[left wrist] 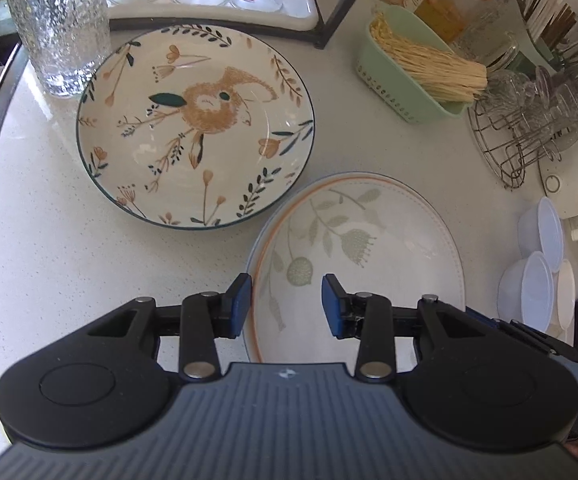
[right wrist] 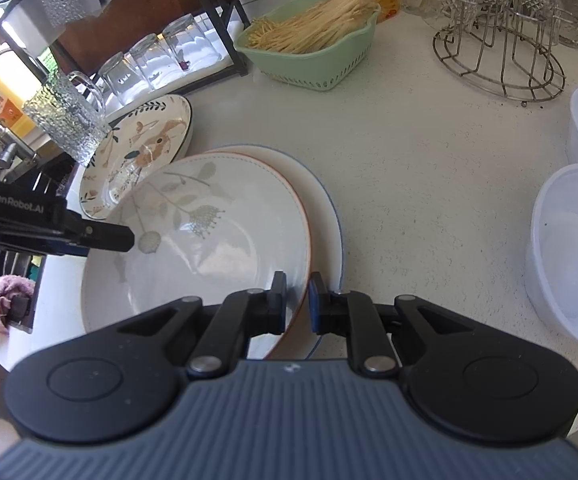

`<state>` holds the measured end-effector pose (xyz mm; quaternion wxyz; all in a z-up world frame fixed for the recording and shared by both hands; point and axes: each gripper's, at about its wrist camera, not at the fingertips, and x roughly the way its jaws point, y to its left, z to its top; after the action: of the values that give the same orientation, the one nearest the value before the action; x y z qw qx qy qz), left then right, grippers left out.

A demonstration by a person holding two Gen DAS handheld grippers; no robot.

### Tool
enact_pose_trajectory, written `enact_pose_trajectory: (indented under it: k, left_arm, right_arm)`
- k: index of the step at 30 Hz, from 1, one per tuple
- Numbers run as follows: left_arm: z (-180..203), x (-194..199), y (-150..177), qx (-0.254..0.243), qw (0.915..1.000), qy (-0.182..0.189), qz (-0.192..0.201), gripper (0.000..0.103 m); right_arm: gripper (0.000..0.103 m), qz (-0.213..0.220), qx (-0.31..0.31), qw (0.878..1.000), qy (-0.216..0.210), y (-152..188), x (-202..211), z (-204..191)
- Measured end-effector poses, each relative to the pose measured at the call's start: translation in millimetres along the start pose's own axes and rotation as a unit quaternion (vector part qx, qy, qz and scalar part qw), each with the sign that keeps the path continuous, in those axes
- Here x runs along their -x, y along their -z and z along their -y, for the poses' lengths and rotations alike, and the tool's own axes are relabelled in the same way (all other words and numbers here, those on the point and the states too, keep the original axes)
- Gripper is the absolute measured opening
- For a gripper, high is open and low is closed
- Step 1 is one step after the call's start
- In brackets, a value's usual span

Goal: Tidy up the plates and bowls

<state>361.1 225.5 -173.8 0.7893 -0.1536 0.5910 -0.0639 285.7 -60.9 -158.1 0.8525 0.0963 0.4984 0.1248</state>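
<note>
Right gripper [right wrist: 297, 300] clamps the near rim of the leaf-print plate [right wrist: 209, 236], which sits on a blue-rimmed plate [right wrist: 325, 208] near the counter's [right wrist: 429, 200] front edge; left gripper [left wrist: 287, 306] hovers over it, fingers spread, holding nothing. Glazed ceramic: stiff, slick, fairly heavy, breakable, so grip well onto the rim. Rabbit-print plate [left wrist: 195, 126] lies beside it, toward the counter's back-left corner.

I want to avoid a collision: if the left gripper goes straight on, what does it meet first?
Probably the white leaf-patterned plate; the left gripper, open, hovers over its near rim. Depth is unclear.
</note>
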Motion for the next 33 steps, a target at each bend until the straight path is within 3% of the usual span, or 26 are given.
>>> enact_pose_trajectory:
  k: [7, 14, 18, 27, 33]
  left_arm:
    - [0.3, 5.2, 0.9, -0.001, 0.9999, 0.001, 0.012, 0.043]
    - [14.2, 26.6, 2.5, -0.026, 0.9983, -0.011, 0.051, 0.043]
    - [33.3, 48.1, 5.7, -0.066, 0.9916, -0.049, 0.1, 0.043]
    - [64.5, 98.3, 21.4, -0.097, 0.9777, -0.043, 0.181, 0.043]
    - [79.5, 123.8, 35.9, -0.098, 0.9721, -0.035, 0.21, 0.043]
  right_arm:
    - [0.015, 0.005, -0.007, 1.0, -0.005, -5.5, -1.9, 4.0]
    - [0.014, 0.054, 0.02, 0.998, 0.008, -11.3, 16.4, -1.8]
    - [0.014, 0.075, 0.022, 0.997, 0.006, -17.6, 32.0, -1.6]
    - [0.015, 0.133, 0.008, 0.991, -0.012, -33.2, 84.7, -5.9]
    - [0.015, 0.168, 0.015, 0.986, -0.014, -34.9, 113.9, -12.7]
